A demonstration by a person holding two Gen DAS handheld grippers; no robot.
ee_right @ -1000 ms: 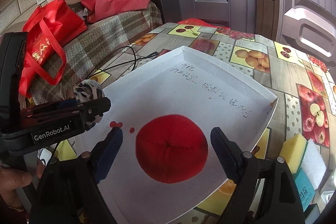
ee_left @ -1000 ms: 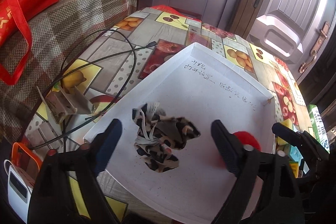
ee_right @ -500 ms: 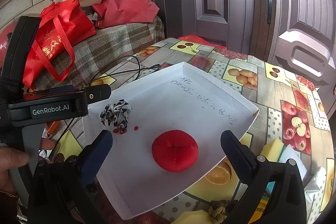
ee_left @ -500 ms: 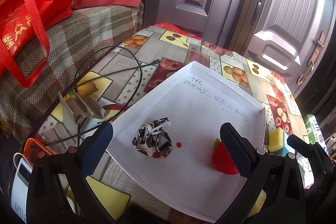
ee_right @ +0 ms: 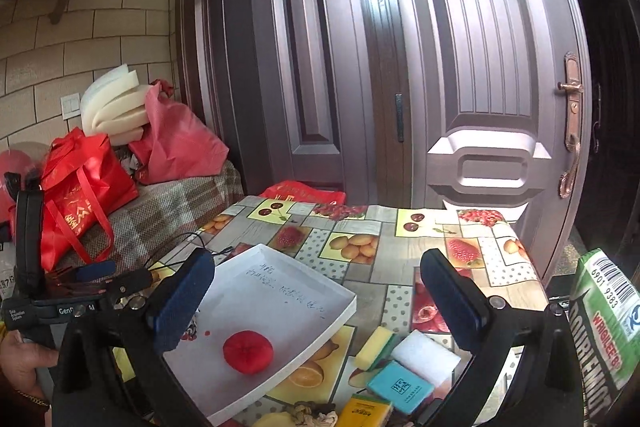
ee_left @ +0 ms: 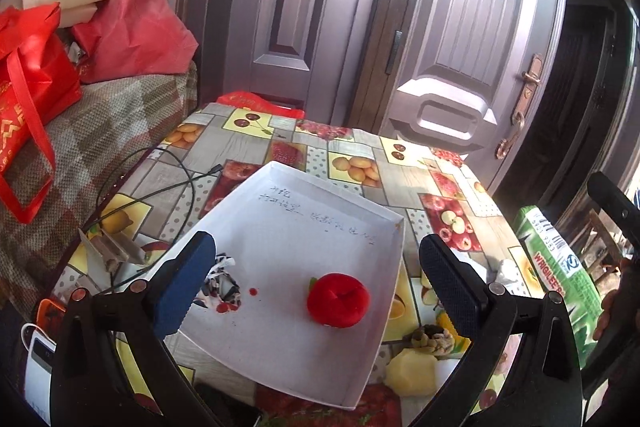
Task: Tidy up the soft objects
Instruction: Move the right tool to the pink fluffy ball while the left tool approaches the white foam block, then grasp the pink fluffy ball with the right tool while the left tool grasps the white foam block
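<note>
Both grippers, left (ee_left: 316, 281) and right (ee_right: 316, 301), have pulled back (jaws wide, empty), leaving red ball (ee_left: 338, 300) and patterned pouch (ee_left: 221, 286) in the tray (ee_left: 320, 227); sponges next, likely

We count one white tray (ee_left: 304, 227) ahead of our claws holding two soft things: one red plush ball (ee_left: 338, 300) and one black-and-white cloth bundle (ee_left: 222, 283). Beside the right claw lie three sponges (ee_right: 400, 363).
</note>
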